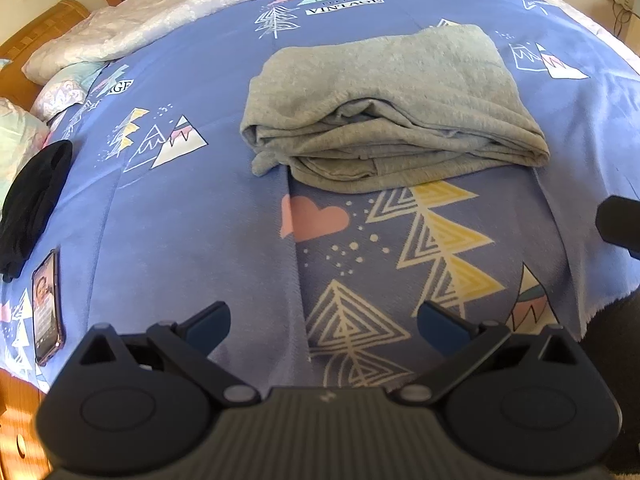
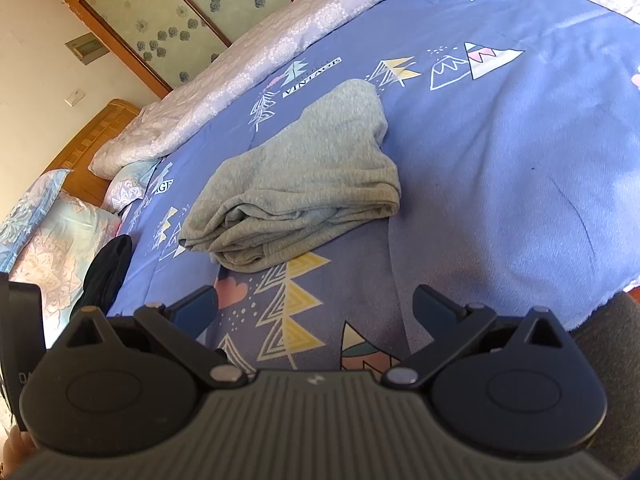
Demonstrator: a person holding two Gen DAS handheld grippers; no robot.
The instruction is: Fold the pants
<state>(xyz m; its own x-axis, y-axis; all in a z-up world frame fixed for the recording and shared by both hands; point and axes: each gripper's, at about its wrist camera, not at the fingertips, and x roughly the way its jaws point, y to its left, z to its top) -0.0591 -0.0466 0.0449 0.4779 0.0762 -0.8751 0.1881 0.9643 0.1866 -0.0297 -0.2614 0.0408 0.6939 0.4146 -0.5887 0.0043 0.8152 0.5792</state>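
Both of my grippers hang spread wide with nothing between their fingers: my left gripper (image 1: 324,320) faces the grey pants (image 1: 384,108) almost squarely, while my right gripper (image 2: 316,304) sees them ahead and to its left, so I judge the left nearer. Those pants lie well apart from both, folded into a thick bundle on the blue bedsheet (image 1: 192,216), long axis running left to right, layered edges toward me and bare sheet all round, the phone (image 1: 47,306) and black cloth (image 1: 34,204) far left.
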